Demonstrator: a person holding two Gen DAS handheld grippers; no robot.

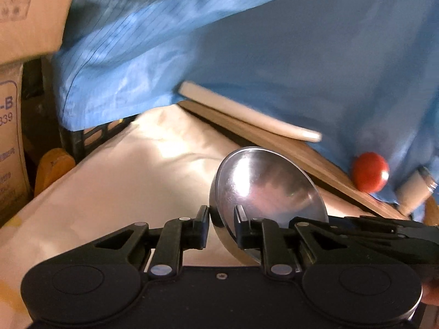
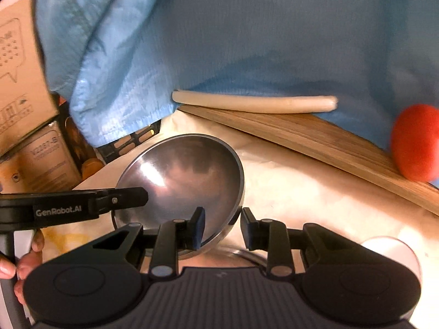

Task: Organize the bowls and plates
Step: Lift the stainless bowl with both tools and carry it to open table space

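A shiny steel bowl [image 1: 269,192] is held tilted above the cream tablecloth [image 1: 123,181]. My left gripper [image 1: 222,216] is shut on its rim, one finger inside and one outside. The same bowl [image 2: 186,178] shows in the right wrist view, where my right gripper [image 2: 222,219] straddles the opposite rim, one finger inside, one outside, with a small gap on the outer side. The left gripper's finger [image 2: 120,198] reaches in from the left. A clear glass dish [image 2: 395,249] lies at the lower right.
A white plate [image 2: 255,101] rests on a wooden board [image 2: 315,139] at the table's far side. A red tomato [image 2: 415,148] sits on the board's right end. The person's blue coat [image 2: 247,41] fills the background. Cardboard boxes [image 2: 22,76] and a black crate [image 1: 93,134] stand at the left.
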